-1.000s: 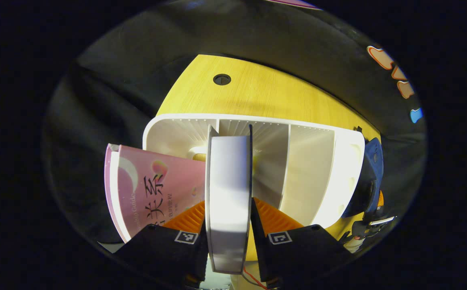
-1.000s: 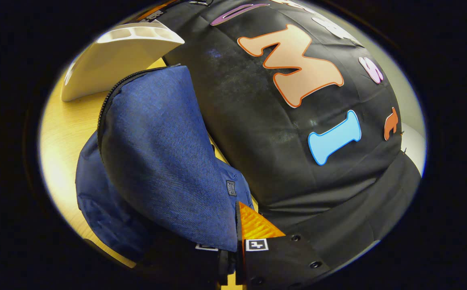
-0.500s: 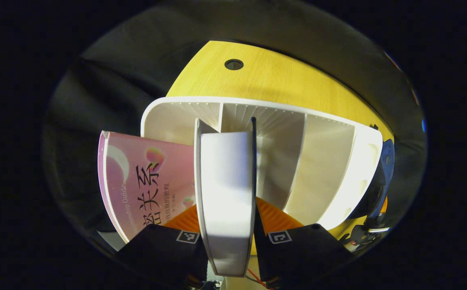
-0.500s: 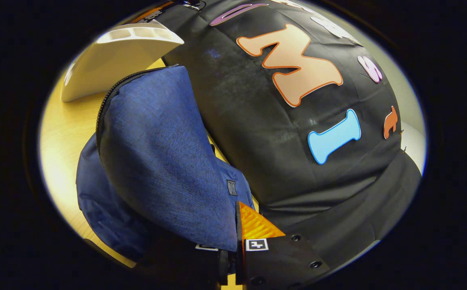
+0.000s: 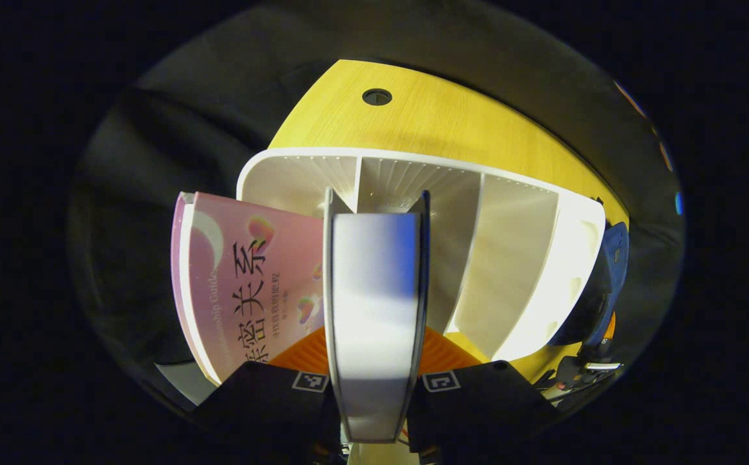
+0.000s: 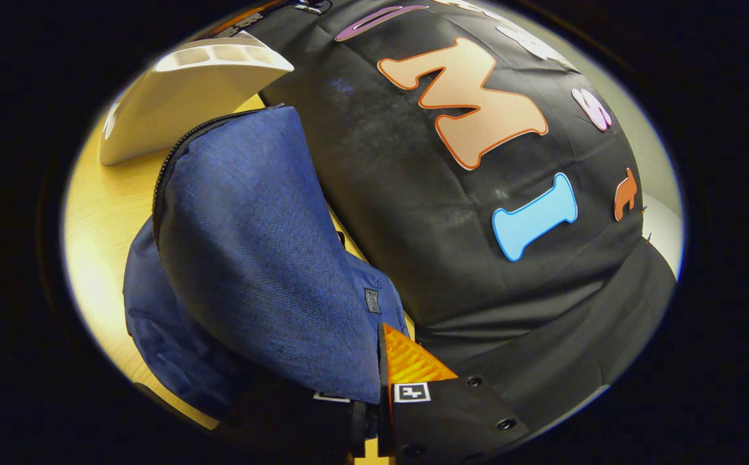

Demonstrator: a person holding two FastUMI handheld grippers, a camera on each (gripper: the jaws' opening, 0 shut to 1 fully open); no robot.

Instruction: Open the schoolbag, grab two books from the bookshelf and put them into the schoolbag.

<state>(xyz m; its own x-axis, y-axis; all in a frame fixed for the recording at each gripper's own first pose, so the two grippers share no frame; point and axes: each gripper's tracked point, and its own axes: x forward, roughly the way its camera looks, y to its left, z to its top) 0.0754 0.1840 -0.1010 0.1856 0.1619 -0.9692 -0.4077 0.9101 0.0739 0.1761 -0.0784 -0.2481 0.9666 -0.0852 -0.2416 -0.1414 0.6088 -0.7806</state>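
A pink paperback book (image 5: 245, 278) leans at the white slotted plastic bookshelf (image 5: 516, 258) on the yellow wooden worktop (image 5: 439, 123). Left tongs (image 5: 374, 381) clamp a thick white-paged book (image 5: 374, 310); snagging dividers could tip the shelf. Right tongs (image 6: 374, 394) pinch the blue fabric schoolbag (image 6: 264, 258) flap, which might slip.

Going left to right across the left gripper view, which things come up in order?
Pink-covered book → thick white-paged book held between the left gripper fingers → white plastic bookshelf → blue fabric schoolbag.
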